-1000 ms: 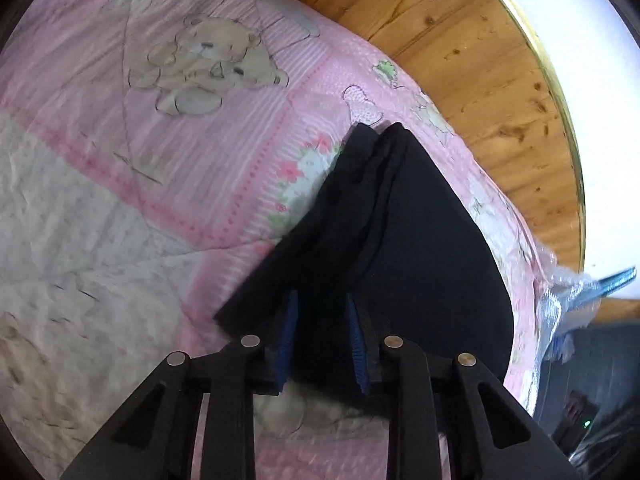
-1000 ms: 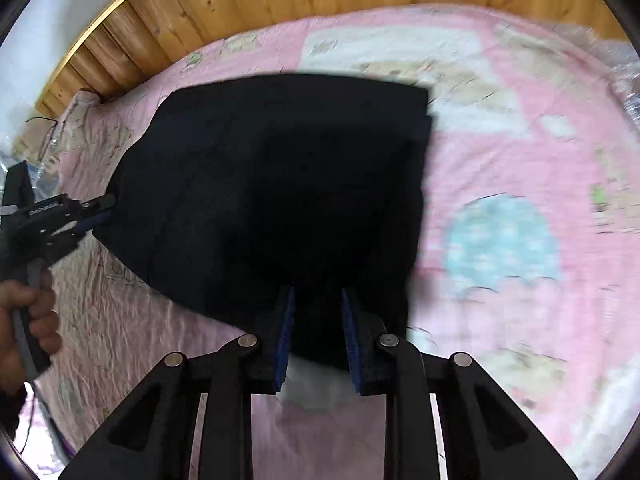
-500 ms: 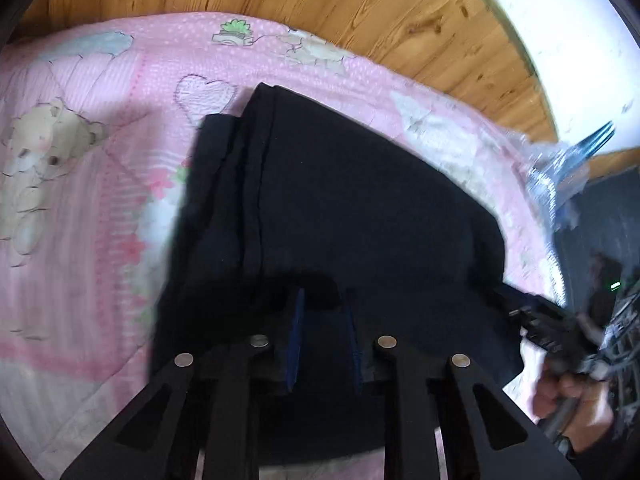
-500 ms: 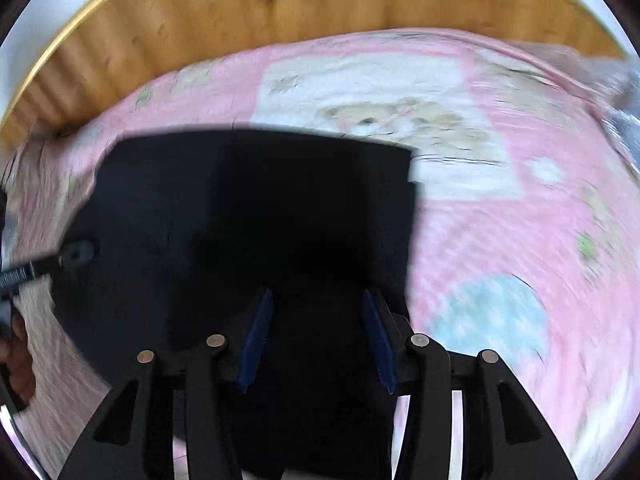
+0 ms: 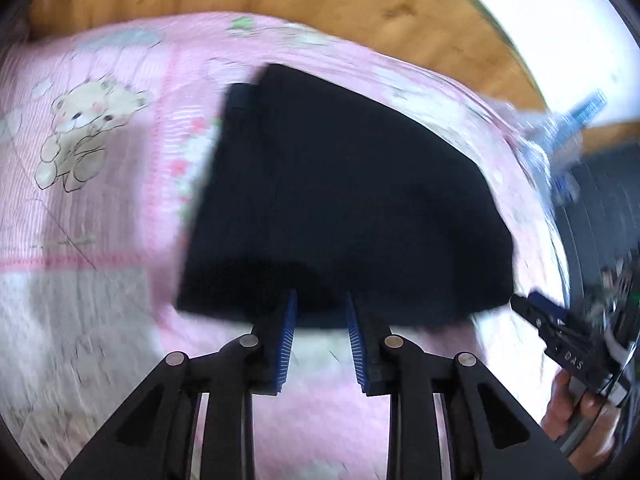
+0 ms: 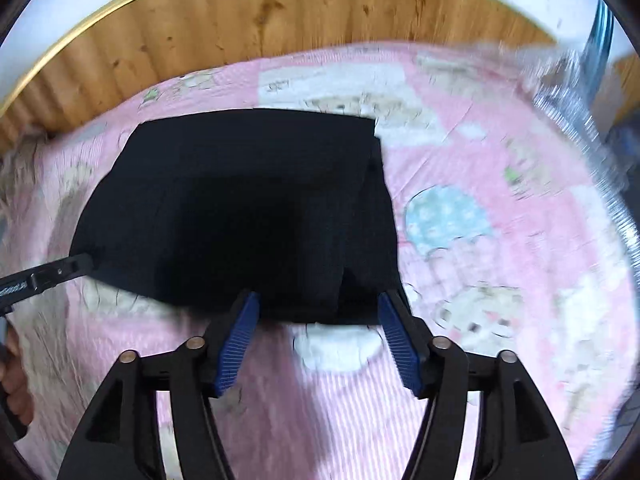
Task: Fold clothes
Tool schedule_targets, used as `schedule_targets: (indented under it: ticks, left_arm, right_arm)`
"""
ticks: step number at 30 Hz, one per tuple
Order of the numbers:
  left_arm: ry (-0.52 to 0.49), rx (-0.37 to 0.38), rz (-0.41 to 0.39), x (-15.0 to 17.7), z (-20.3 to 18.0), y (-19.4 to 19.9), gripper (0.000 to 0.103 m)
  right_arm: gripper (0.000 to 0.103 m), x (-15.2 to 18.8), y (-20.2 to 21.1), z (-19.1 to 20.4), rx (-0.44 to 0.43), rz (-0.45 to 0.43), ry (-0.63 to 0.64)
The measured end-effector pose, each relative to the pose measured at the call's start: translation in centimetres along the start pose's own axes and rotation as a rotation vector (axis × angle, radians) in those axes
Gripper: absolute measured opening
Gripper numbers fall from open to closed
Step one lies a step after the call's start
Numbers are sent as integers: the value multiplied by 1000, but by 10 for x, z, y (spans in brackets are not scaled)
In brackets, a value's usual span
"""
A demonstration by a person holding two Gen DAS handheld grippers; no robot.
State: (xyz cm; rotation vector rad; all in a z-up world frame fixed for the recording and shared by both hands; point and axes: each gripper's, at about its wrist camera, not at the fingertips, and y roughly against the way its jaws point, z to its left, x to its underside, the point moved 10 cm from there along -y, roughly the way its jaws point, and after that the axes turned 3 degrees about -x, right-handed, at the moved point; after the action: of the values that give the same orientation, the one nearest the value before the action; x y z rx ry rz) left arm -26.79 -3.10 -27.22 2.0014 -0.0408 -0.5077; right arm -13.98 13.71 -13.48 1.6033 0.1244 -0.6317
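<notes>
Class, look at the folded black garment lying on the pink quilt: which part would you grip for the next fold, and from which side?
Probably the near edge of the black garment, from the camera side: it lies flat, and the open right tool already straddles that edge.

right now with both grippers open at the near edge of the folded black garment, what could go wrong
The folded black garment shows an uneven layer along its right side, so another fold may lock that in. The open right gripper and left gripper sit at its near edge; closing could also pinch the pink quilted bedspread.
</notes>
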Motion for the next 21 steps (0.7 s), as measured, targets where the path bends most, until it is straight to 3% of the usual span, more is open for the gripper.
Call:
schedule_targets:
  ticks: [4,7,13,21]
  left_arm:
    - [-43,28,27,27,-36,19,35]
    - [-62,36,28,41,-56,38,40]
    - [-107,32,13,61,-78,72,40]
    - [-95,46,-9,77,-69,108,40]
  right_arm:
    - [85,14,23,23,71,-24,33]
    - [86,24,30,36,94,-18,51]
    - [86,35,38,48,93,-4,20]
    - [86,39,46,54,85,-16,-1]
